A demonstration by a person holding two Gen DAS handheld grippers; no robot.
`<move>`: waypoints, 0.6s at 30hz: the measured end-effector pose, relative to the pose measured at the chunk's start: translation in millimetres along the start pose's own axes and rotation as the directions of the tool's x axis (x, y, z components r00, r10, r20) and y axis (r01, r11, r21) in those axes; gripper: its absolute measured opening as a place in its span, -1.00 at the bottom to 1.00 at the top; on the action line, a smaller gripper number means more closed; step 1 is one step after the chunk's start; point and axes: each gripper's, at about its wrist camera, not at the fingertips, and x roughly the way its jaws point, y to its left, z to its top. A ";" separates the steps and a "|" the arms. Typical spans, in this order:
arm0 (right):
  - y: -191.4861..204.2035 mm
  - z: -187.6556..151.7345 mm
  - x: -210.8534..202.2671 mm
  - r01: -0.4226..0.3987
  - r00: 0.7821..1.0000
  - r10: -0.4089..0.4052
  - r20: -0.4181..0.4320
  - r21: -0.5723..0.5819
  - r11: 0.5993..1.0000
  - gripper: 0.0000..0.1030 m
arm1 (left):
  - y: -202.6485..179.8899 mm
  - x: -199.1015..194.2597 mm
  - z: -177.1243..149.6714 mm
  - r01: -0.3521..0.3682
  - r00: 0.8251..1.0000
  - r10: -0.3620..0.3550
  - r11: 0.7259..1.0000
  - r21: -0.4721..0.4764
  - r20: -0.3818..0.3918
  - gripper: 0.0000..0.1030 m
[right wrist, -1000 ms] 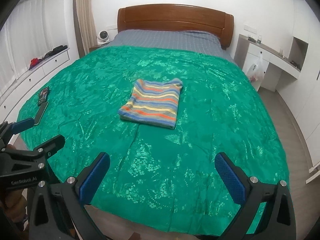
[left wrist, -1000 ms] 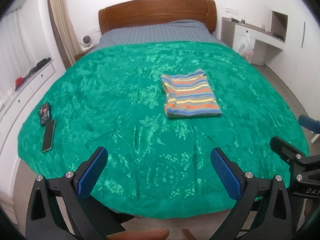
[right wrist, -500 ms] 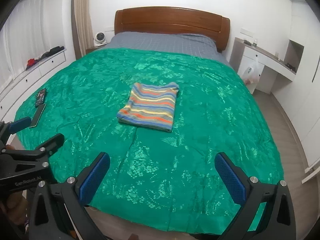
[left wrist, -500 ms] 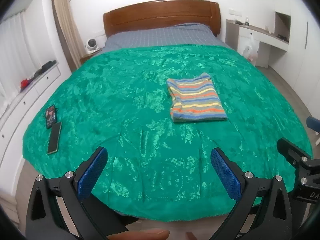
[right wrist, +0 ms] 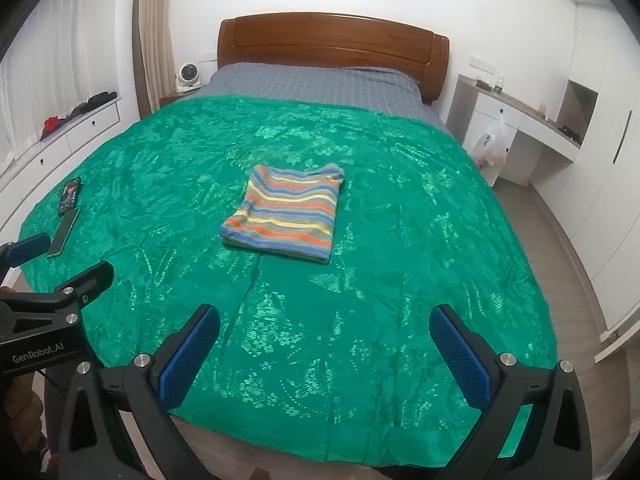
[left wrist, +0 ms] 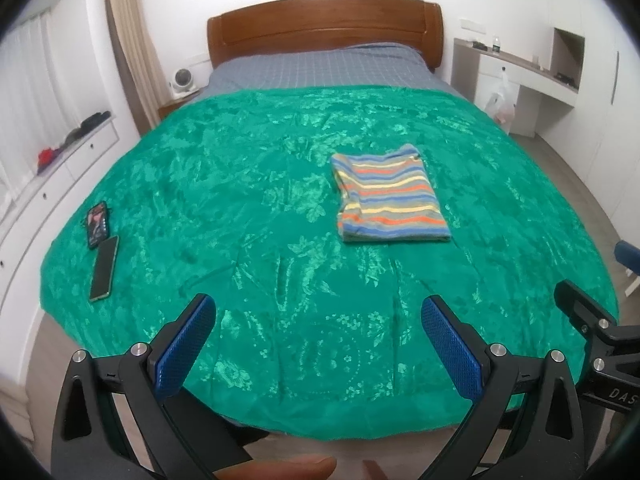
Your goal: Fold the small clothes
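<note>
As both views have pulled back over the last second, the bed looks smaller and more floor shows at its foot, so the grippers are retreating from the work. Left to right: two phones lie near the left edge of the green cover, unmoved. The left gripper hangs over the foot of the bed, jaws wide, holding nothing. The striped garment sits folded into a neat rectangle mid-bed, slightly right of centre in the left view, flat on the cover, well apart from both grippers; its shape matches the earlier frames. The right gripper is also over the foot edge, jaws wide and empty, with the left tool just beside it at frame left. A bag hangs by the desk at the right. Judgement: the fold looks finished and the backing-off reads as end of episode, or a pause before another garment; none is in sight.
</note>
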 end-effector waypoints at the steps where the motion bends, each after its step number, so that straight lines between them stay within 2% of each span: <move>1: -0.1 -0.1 -0.2 0.005 1.000 -0.005 0.002 -0.002 1.000 1.00 | -0.2 0.1 -0.1 -0.002 1.000 0.002 1.000 0.002 -0.001 0.99; 18: -0.8 -1.2 -3.6 0.024 1.000 -0.025 -0.017 -0.010 1.000 1.00 | -5.9 -2.5 0.8 -0.009 1.000 0.009 1.000 0.020 0.005 0.99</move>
